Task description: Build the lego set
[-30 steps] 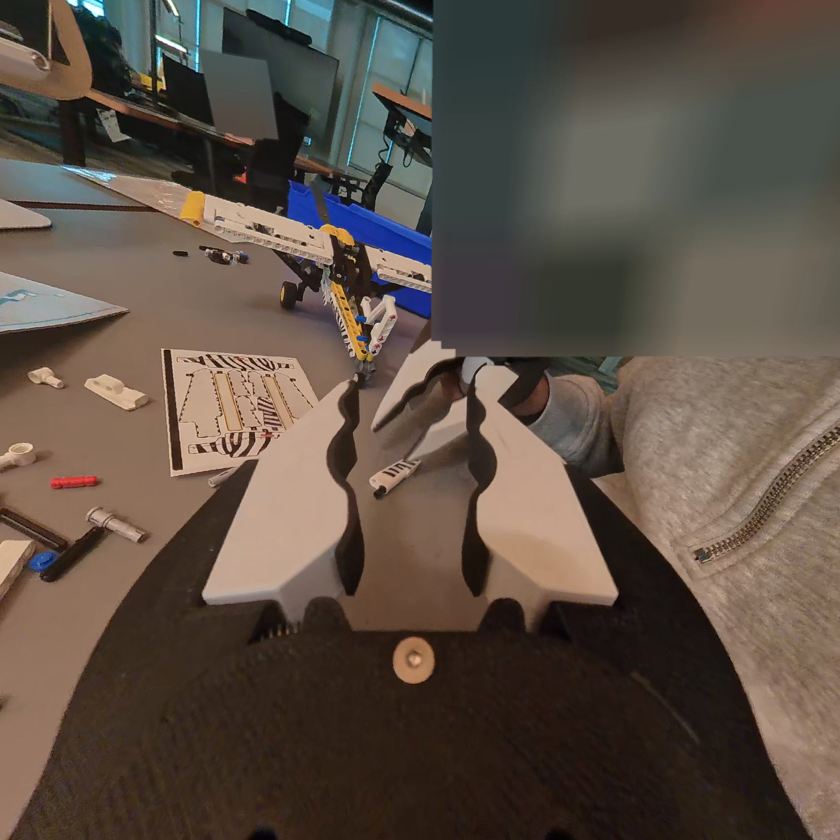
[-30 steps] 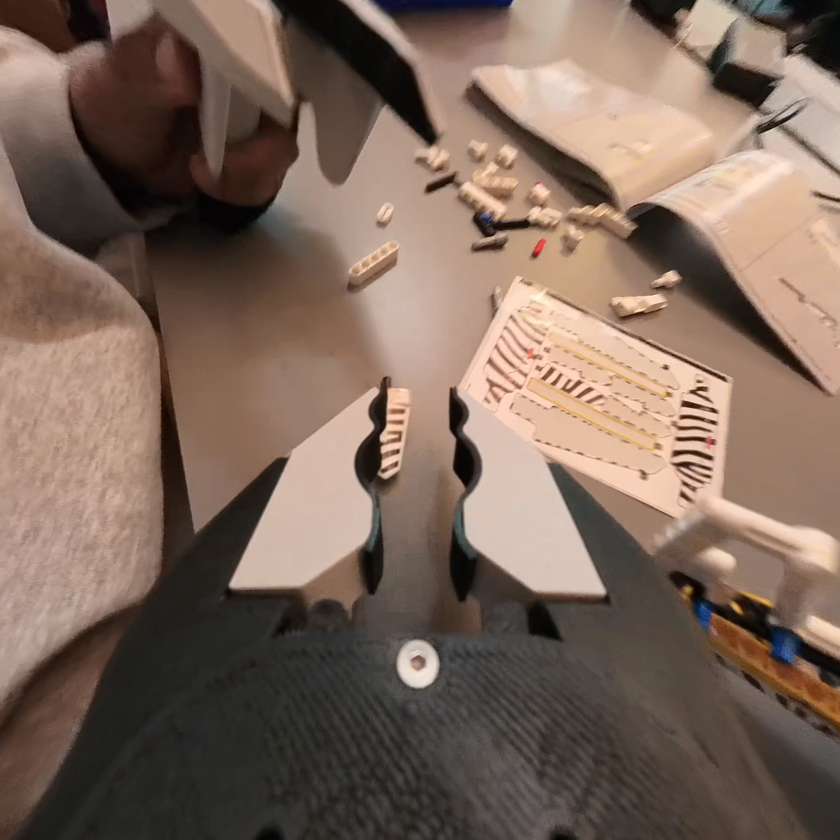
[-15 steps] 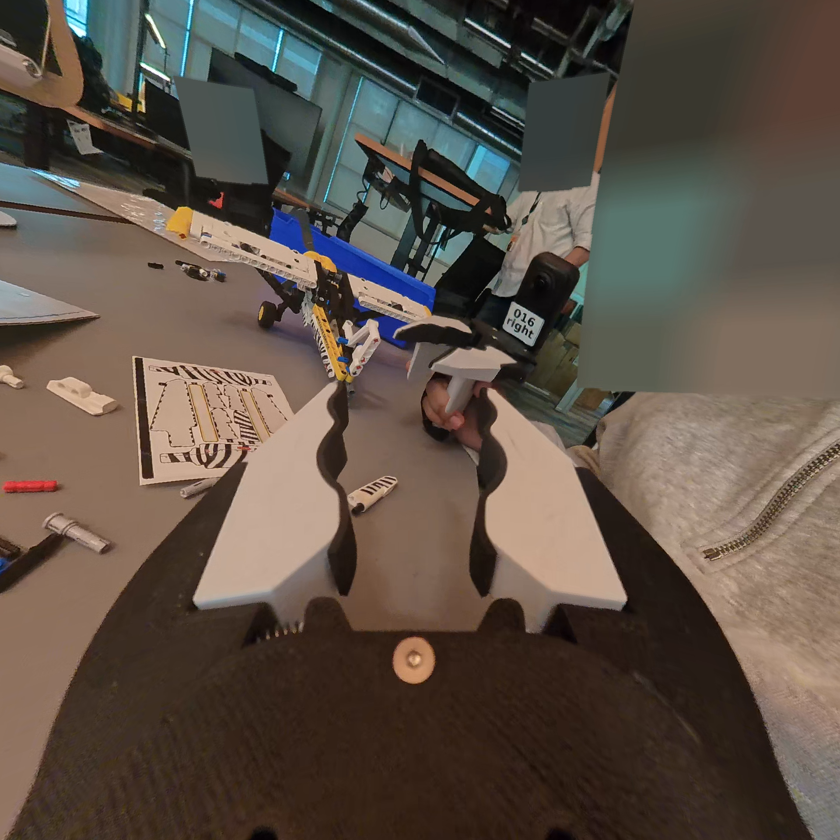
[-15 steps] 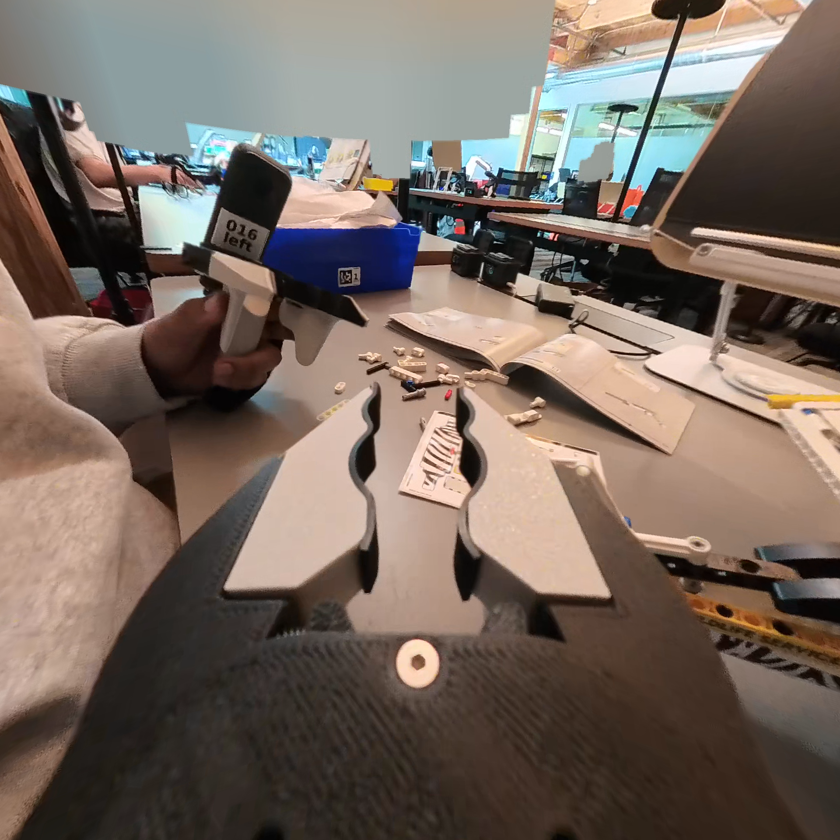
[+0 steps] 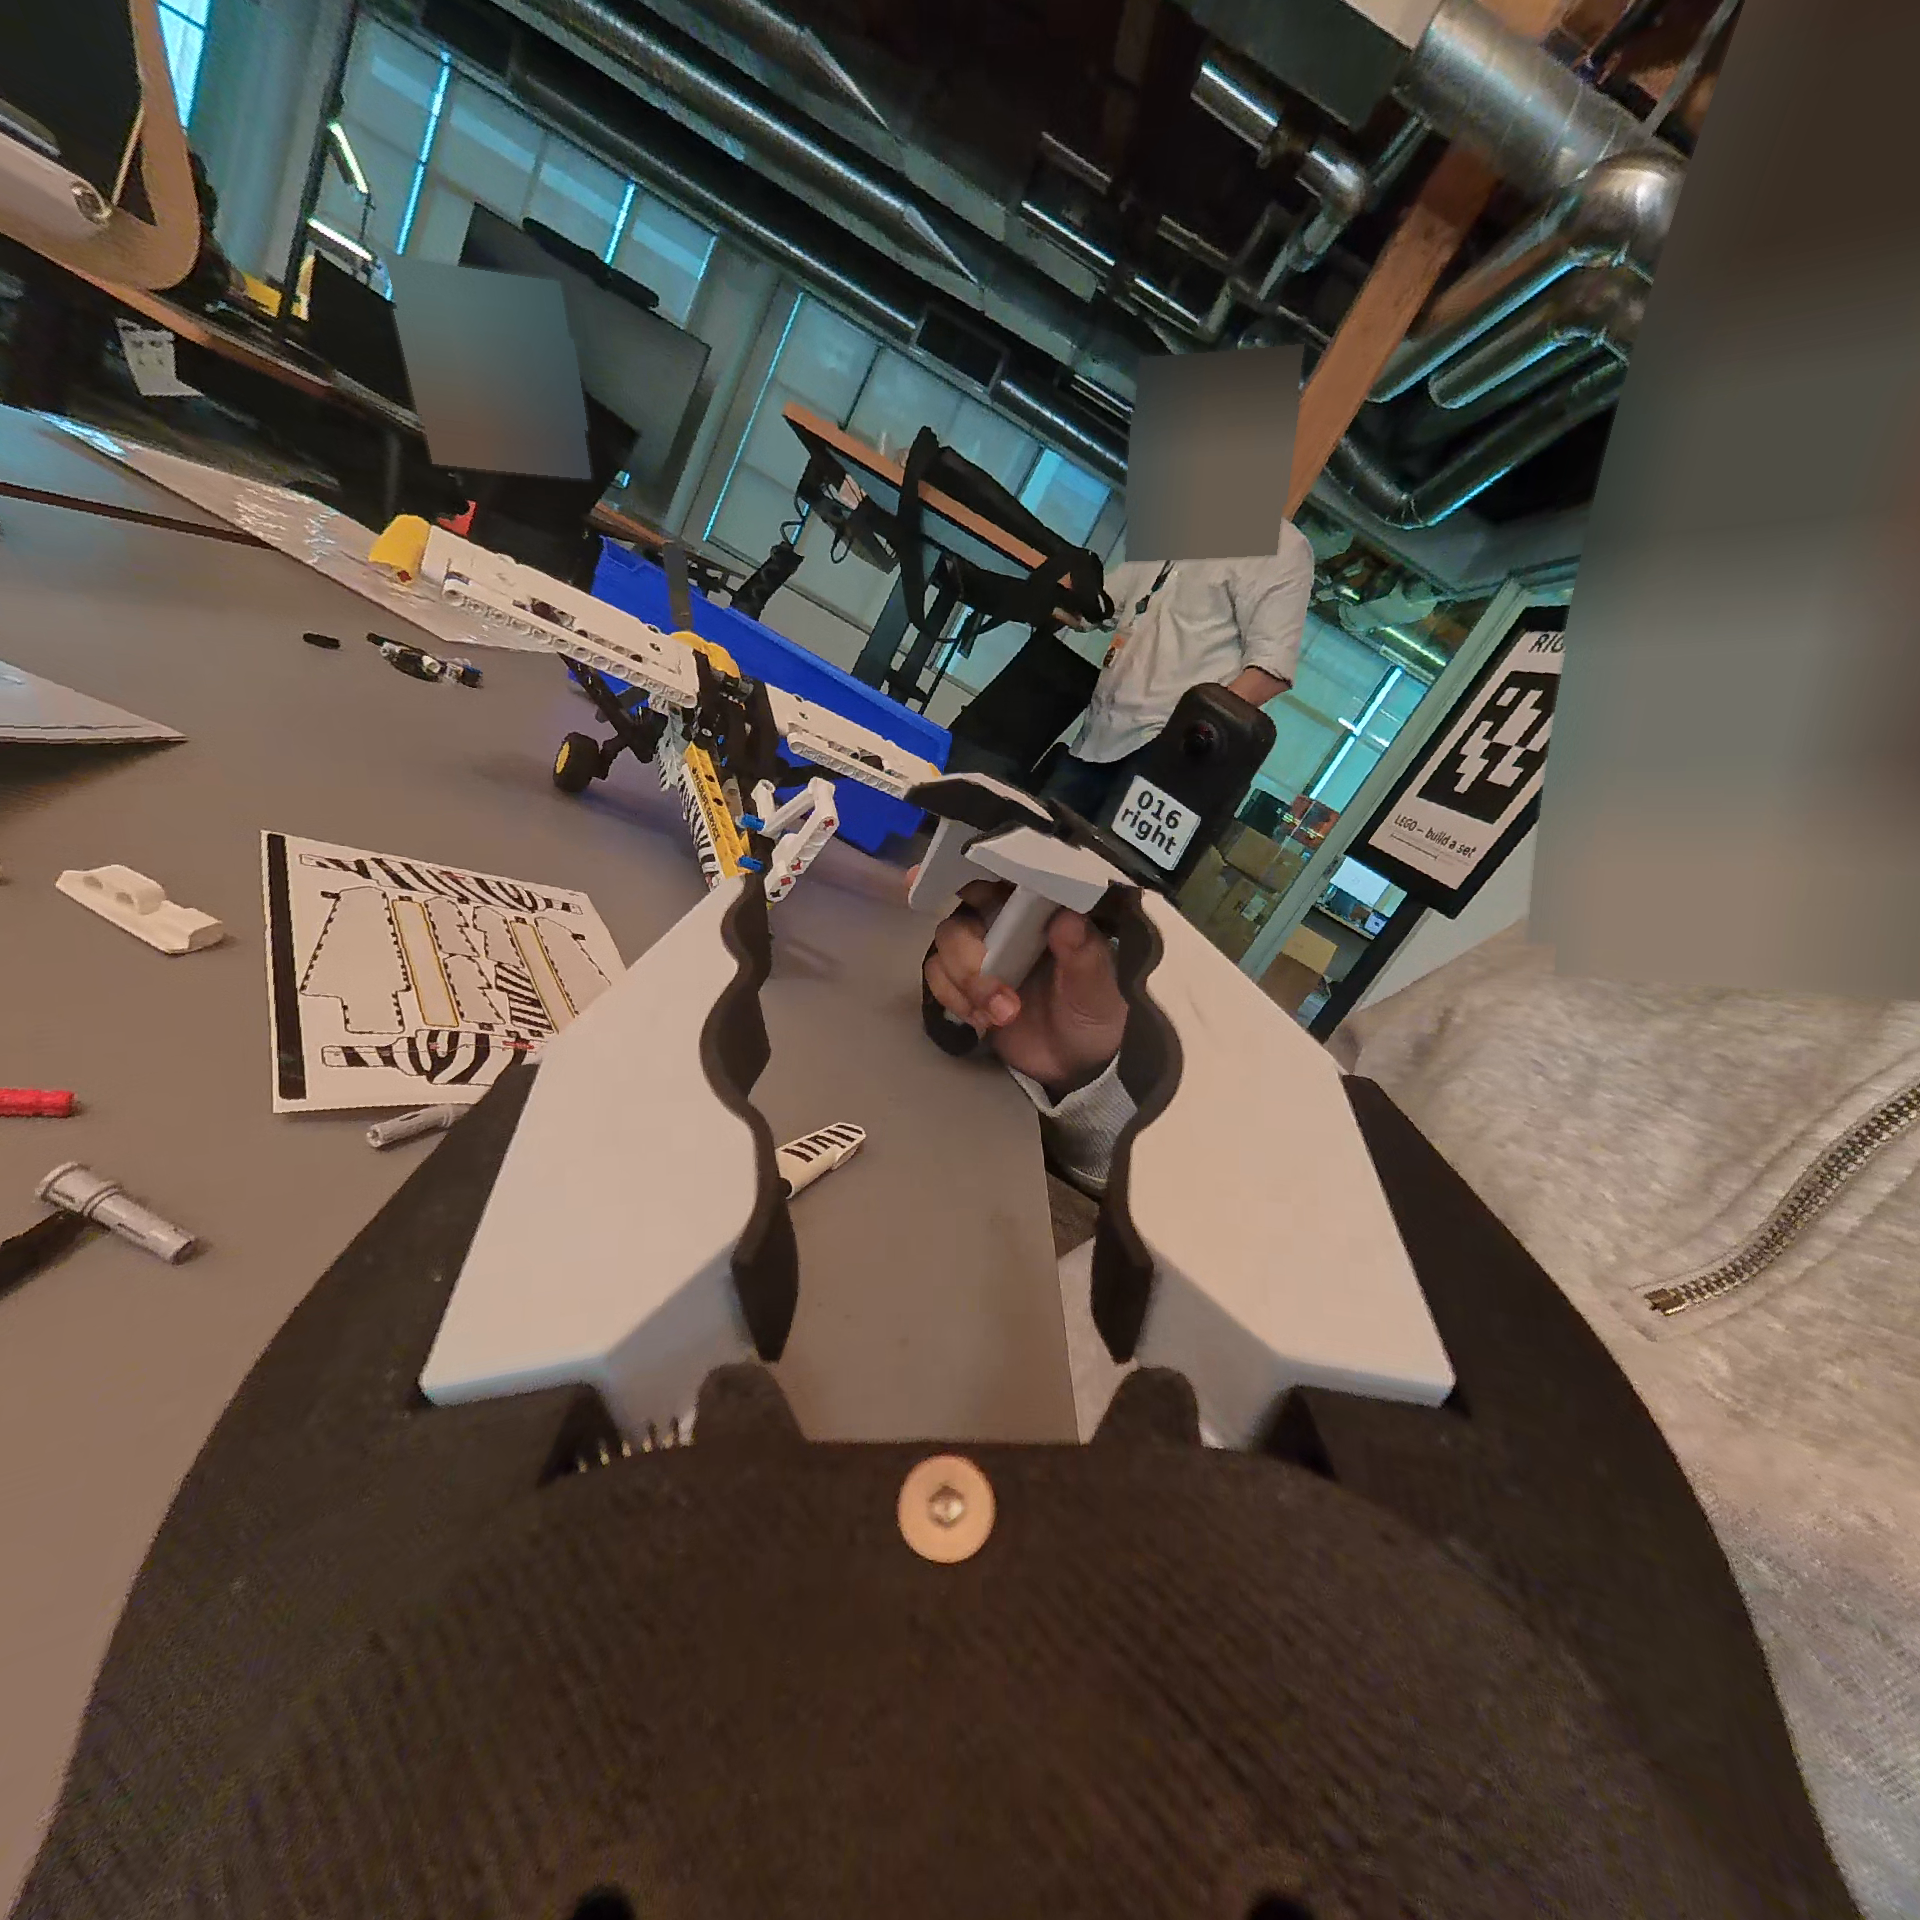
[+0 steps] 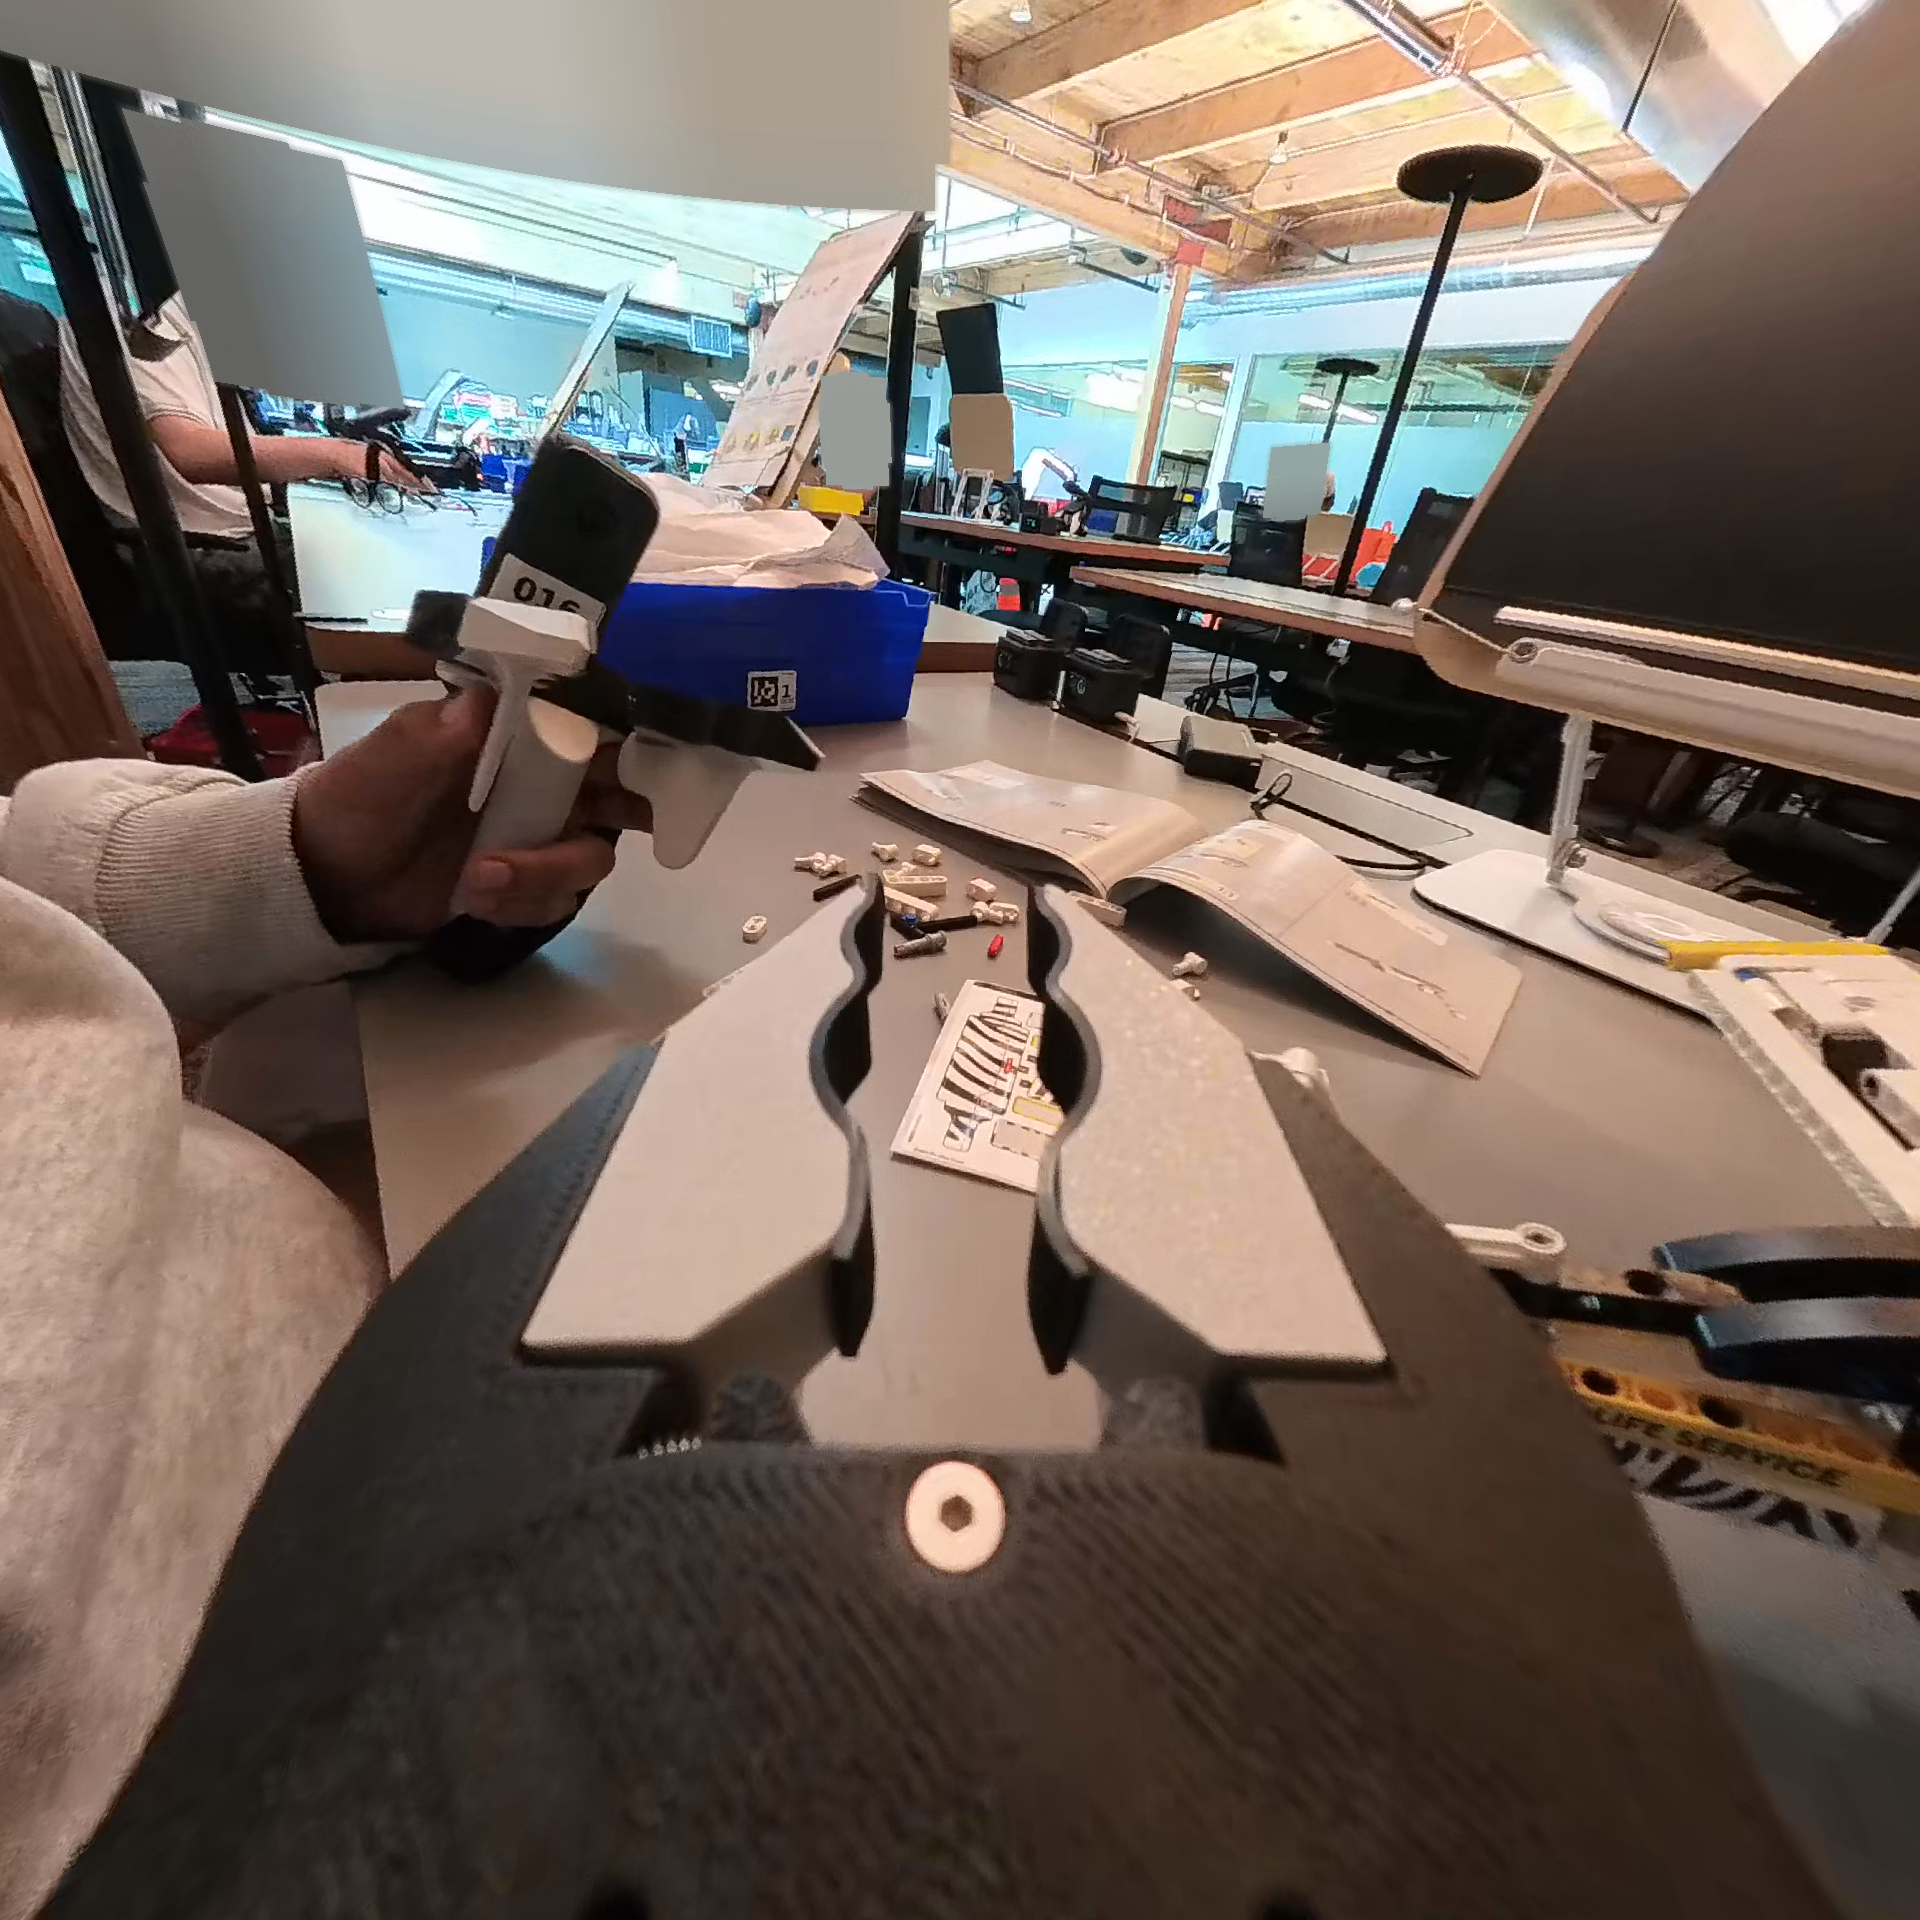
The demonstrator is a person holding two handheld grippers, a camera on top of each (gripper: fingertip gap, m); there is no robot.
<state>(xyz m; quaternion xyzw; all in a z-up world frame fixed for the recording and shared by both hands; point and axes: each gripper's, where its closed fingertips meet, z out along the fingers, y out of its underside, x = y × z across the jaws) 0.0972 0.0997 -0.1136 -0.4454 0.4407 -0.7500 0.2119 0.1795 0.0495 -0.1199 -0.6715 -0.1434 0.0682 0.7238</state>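
We're holding both grippers, left (image 5: 940, 935) and right (image 6: 956, 940), spread open and empty above the table (image 5: 312, 769), striped piece (image 5: 821, 1148) lying under the left.

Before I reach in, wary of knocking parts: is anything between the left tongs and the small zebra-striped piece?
Nothing visible: the open left tongs point over bare table, and the zebra-striped piece lies beside the left finger.

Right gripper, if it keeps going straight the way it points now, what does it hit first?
Probably the zebra-striped sticker sheet flat on the grey table, seen between the open right gripper; depth is unclear.
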